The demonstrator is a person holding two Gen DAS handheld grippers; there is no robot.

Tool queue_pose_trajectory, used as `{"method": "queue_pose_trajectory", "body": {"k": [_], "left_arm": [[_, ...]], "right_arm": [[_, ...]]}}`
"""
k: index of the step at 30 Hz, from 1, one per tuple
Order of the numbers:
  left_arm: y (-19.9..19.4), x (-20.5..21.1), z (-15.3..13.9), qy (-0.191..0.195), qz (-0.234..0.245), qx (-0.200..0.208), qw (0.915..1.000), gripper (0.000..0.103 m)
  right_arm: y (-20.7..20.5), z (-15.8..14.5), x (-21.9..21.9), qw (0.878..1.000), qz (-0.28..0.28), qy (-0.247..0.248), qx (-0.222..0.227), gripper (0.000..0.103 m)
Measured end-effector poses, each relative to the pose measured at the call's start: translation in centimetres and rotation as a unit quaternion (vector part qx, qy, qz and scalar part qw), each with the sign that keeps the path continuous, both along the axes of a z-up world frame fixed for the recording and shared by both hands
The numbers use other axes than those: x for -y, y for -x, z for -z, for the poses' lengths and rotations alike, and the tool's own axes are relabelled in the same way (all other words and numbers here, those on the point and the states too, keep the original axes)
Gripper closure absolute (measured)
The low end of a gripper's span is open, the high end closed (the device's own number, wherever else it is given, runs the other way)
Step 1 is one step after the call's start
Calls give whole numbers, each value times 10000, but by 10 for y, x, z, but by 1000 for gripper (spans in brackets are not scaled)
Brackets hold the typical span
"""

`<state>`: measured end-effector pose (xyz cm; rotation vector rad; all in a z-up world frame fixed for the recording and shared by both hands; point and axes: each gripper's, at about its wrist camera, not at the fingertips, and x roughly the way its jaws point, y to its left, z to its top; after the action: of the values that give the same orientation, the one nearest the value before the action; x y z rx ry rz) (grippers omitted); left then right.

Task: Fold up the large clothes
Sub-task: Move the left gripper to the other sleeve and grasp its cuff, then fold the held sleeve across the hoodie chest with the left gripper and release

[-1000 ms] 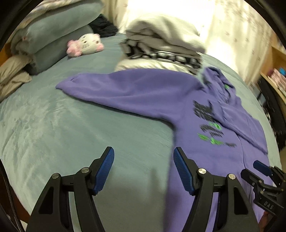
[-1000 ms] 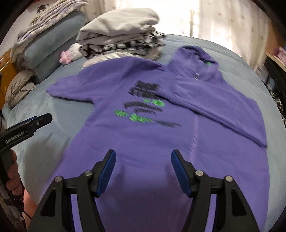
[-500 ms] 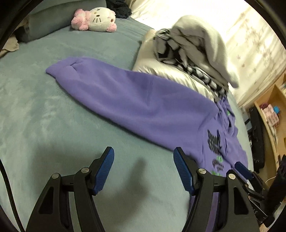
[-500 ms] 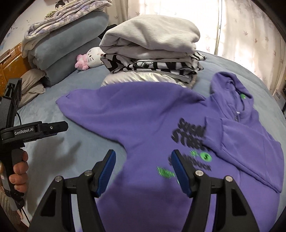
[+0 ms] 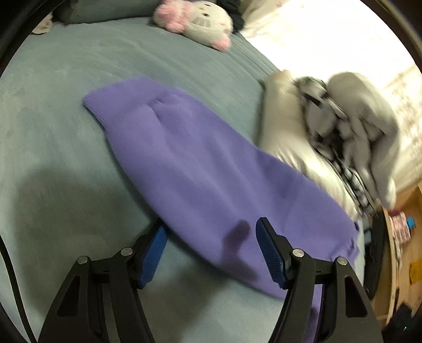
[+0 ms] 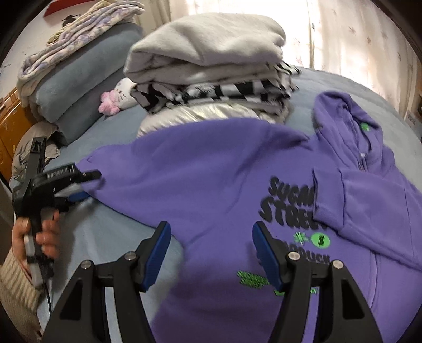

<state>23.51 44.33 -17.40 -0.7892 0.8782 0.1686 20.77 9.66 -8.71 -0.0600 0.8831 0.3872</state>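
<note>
A purple hoodie (image 6: 232,179) with black and green print lies flat on the blue-grey bed (image 6: 105,237). Its right sleeve is folded across the chest (image 6: 369,211); its left sleeve (image 5: 190,168) stretches out to the left. My left gripper (image 5: 211,242) is open, its jaws straddling the left sleeve's near edge just above the bed. It also shows in the right wrist view (image 6: 79,184) at the sleeve's cuff. My right gripper (image 6: 208,248) is open and hovers over the hoodie's body near the armpit.
A stack of folded clothes (image 6: 211,79) sits behind the hoodie. A plush cat (image 5: 195,21) and folded blankets (image 6: 79,79) lie at the back left. Shelving (image 5: 401,237) stands beside the bed.
My left gripper has moved forward and down onto the outstretched sleeve. My right gripper has moved further up the hoodie toward the chest.
</note>
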Motion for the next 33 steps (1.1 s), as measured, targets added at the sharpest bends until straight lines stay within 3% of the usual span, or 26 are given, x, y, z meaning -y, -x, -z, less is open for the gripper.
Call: {"method": "queue_pose_trajectory", "body": {"k": [1,3,4,5,7,9,12,18,21,24,28,30,32,33], "left_arm": [[-3,-5,2,-11,-72,1,10000,40],[-9,-12,2,-163,-255,-29,9995,56],[-13,-13,2,-329,-350,-124,9988,79],[-16,-14,1,-432,-385,-216,9981,94],[-18,-9,-7,-516,-406,-227,9976,97],[-15,7,-33,-956,-386,-62,9946,98],[-4,48,-91,-1652,-99,493,9850,98],[11,181,-208,-2483,1073,1628,9489,98],[14,247,-231,-2656,1656,1884,9309,98],[9,334,-221,-2904,2285,1971,9080,98],[-7,424,-172,-2899,3133,1525,8914,95],[-13,456,-140,-2733,3510,1192,8876,88],[-16,480,-110,-2615,3776,864,8841,66],[-14,486,-100,-2583,3835,769,8833,61]], "right_arm": [[0,3,4,10000,47,-6,-46,38],[-1,10,12,9997,180,-24,-144,38],[-1,12,16,9996,232,-42,-182,38],[-2,14,19,9993,282,-61,-223,38],[-2,15,28,9986,399,-130,-313,38],[0,12,37,9981,481,-215,-316,38],[6,2,55,9974,604,-345,-191,38],[24,-19,109,9918,1041,-744,11,38],[37,-29,148,9863,1367,-913,163,38],[46,-39,193,9789,1752,-1011,288,38],[58,-44,254,9667,2283,-1114,311,38],[65,-42,284,9593,2573,-1123,291,38],[71,-38,305,9537,2777,-1131,251,38],[73,-37,311,9524,2818,-1138,241,38]]}}
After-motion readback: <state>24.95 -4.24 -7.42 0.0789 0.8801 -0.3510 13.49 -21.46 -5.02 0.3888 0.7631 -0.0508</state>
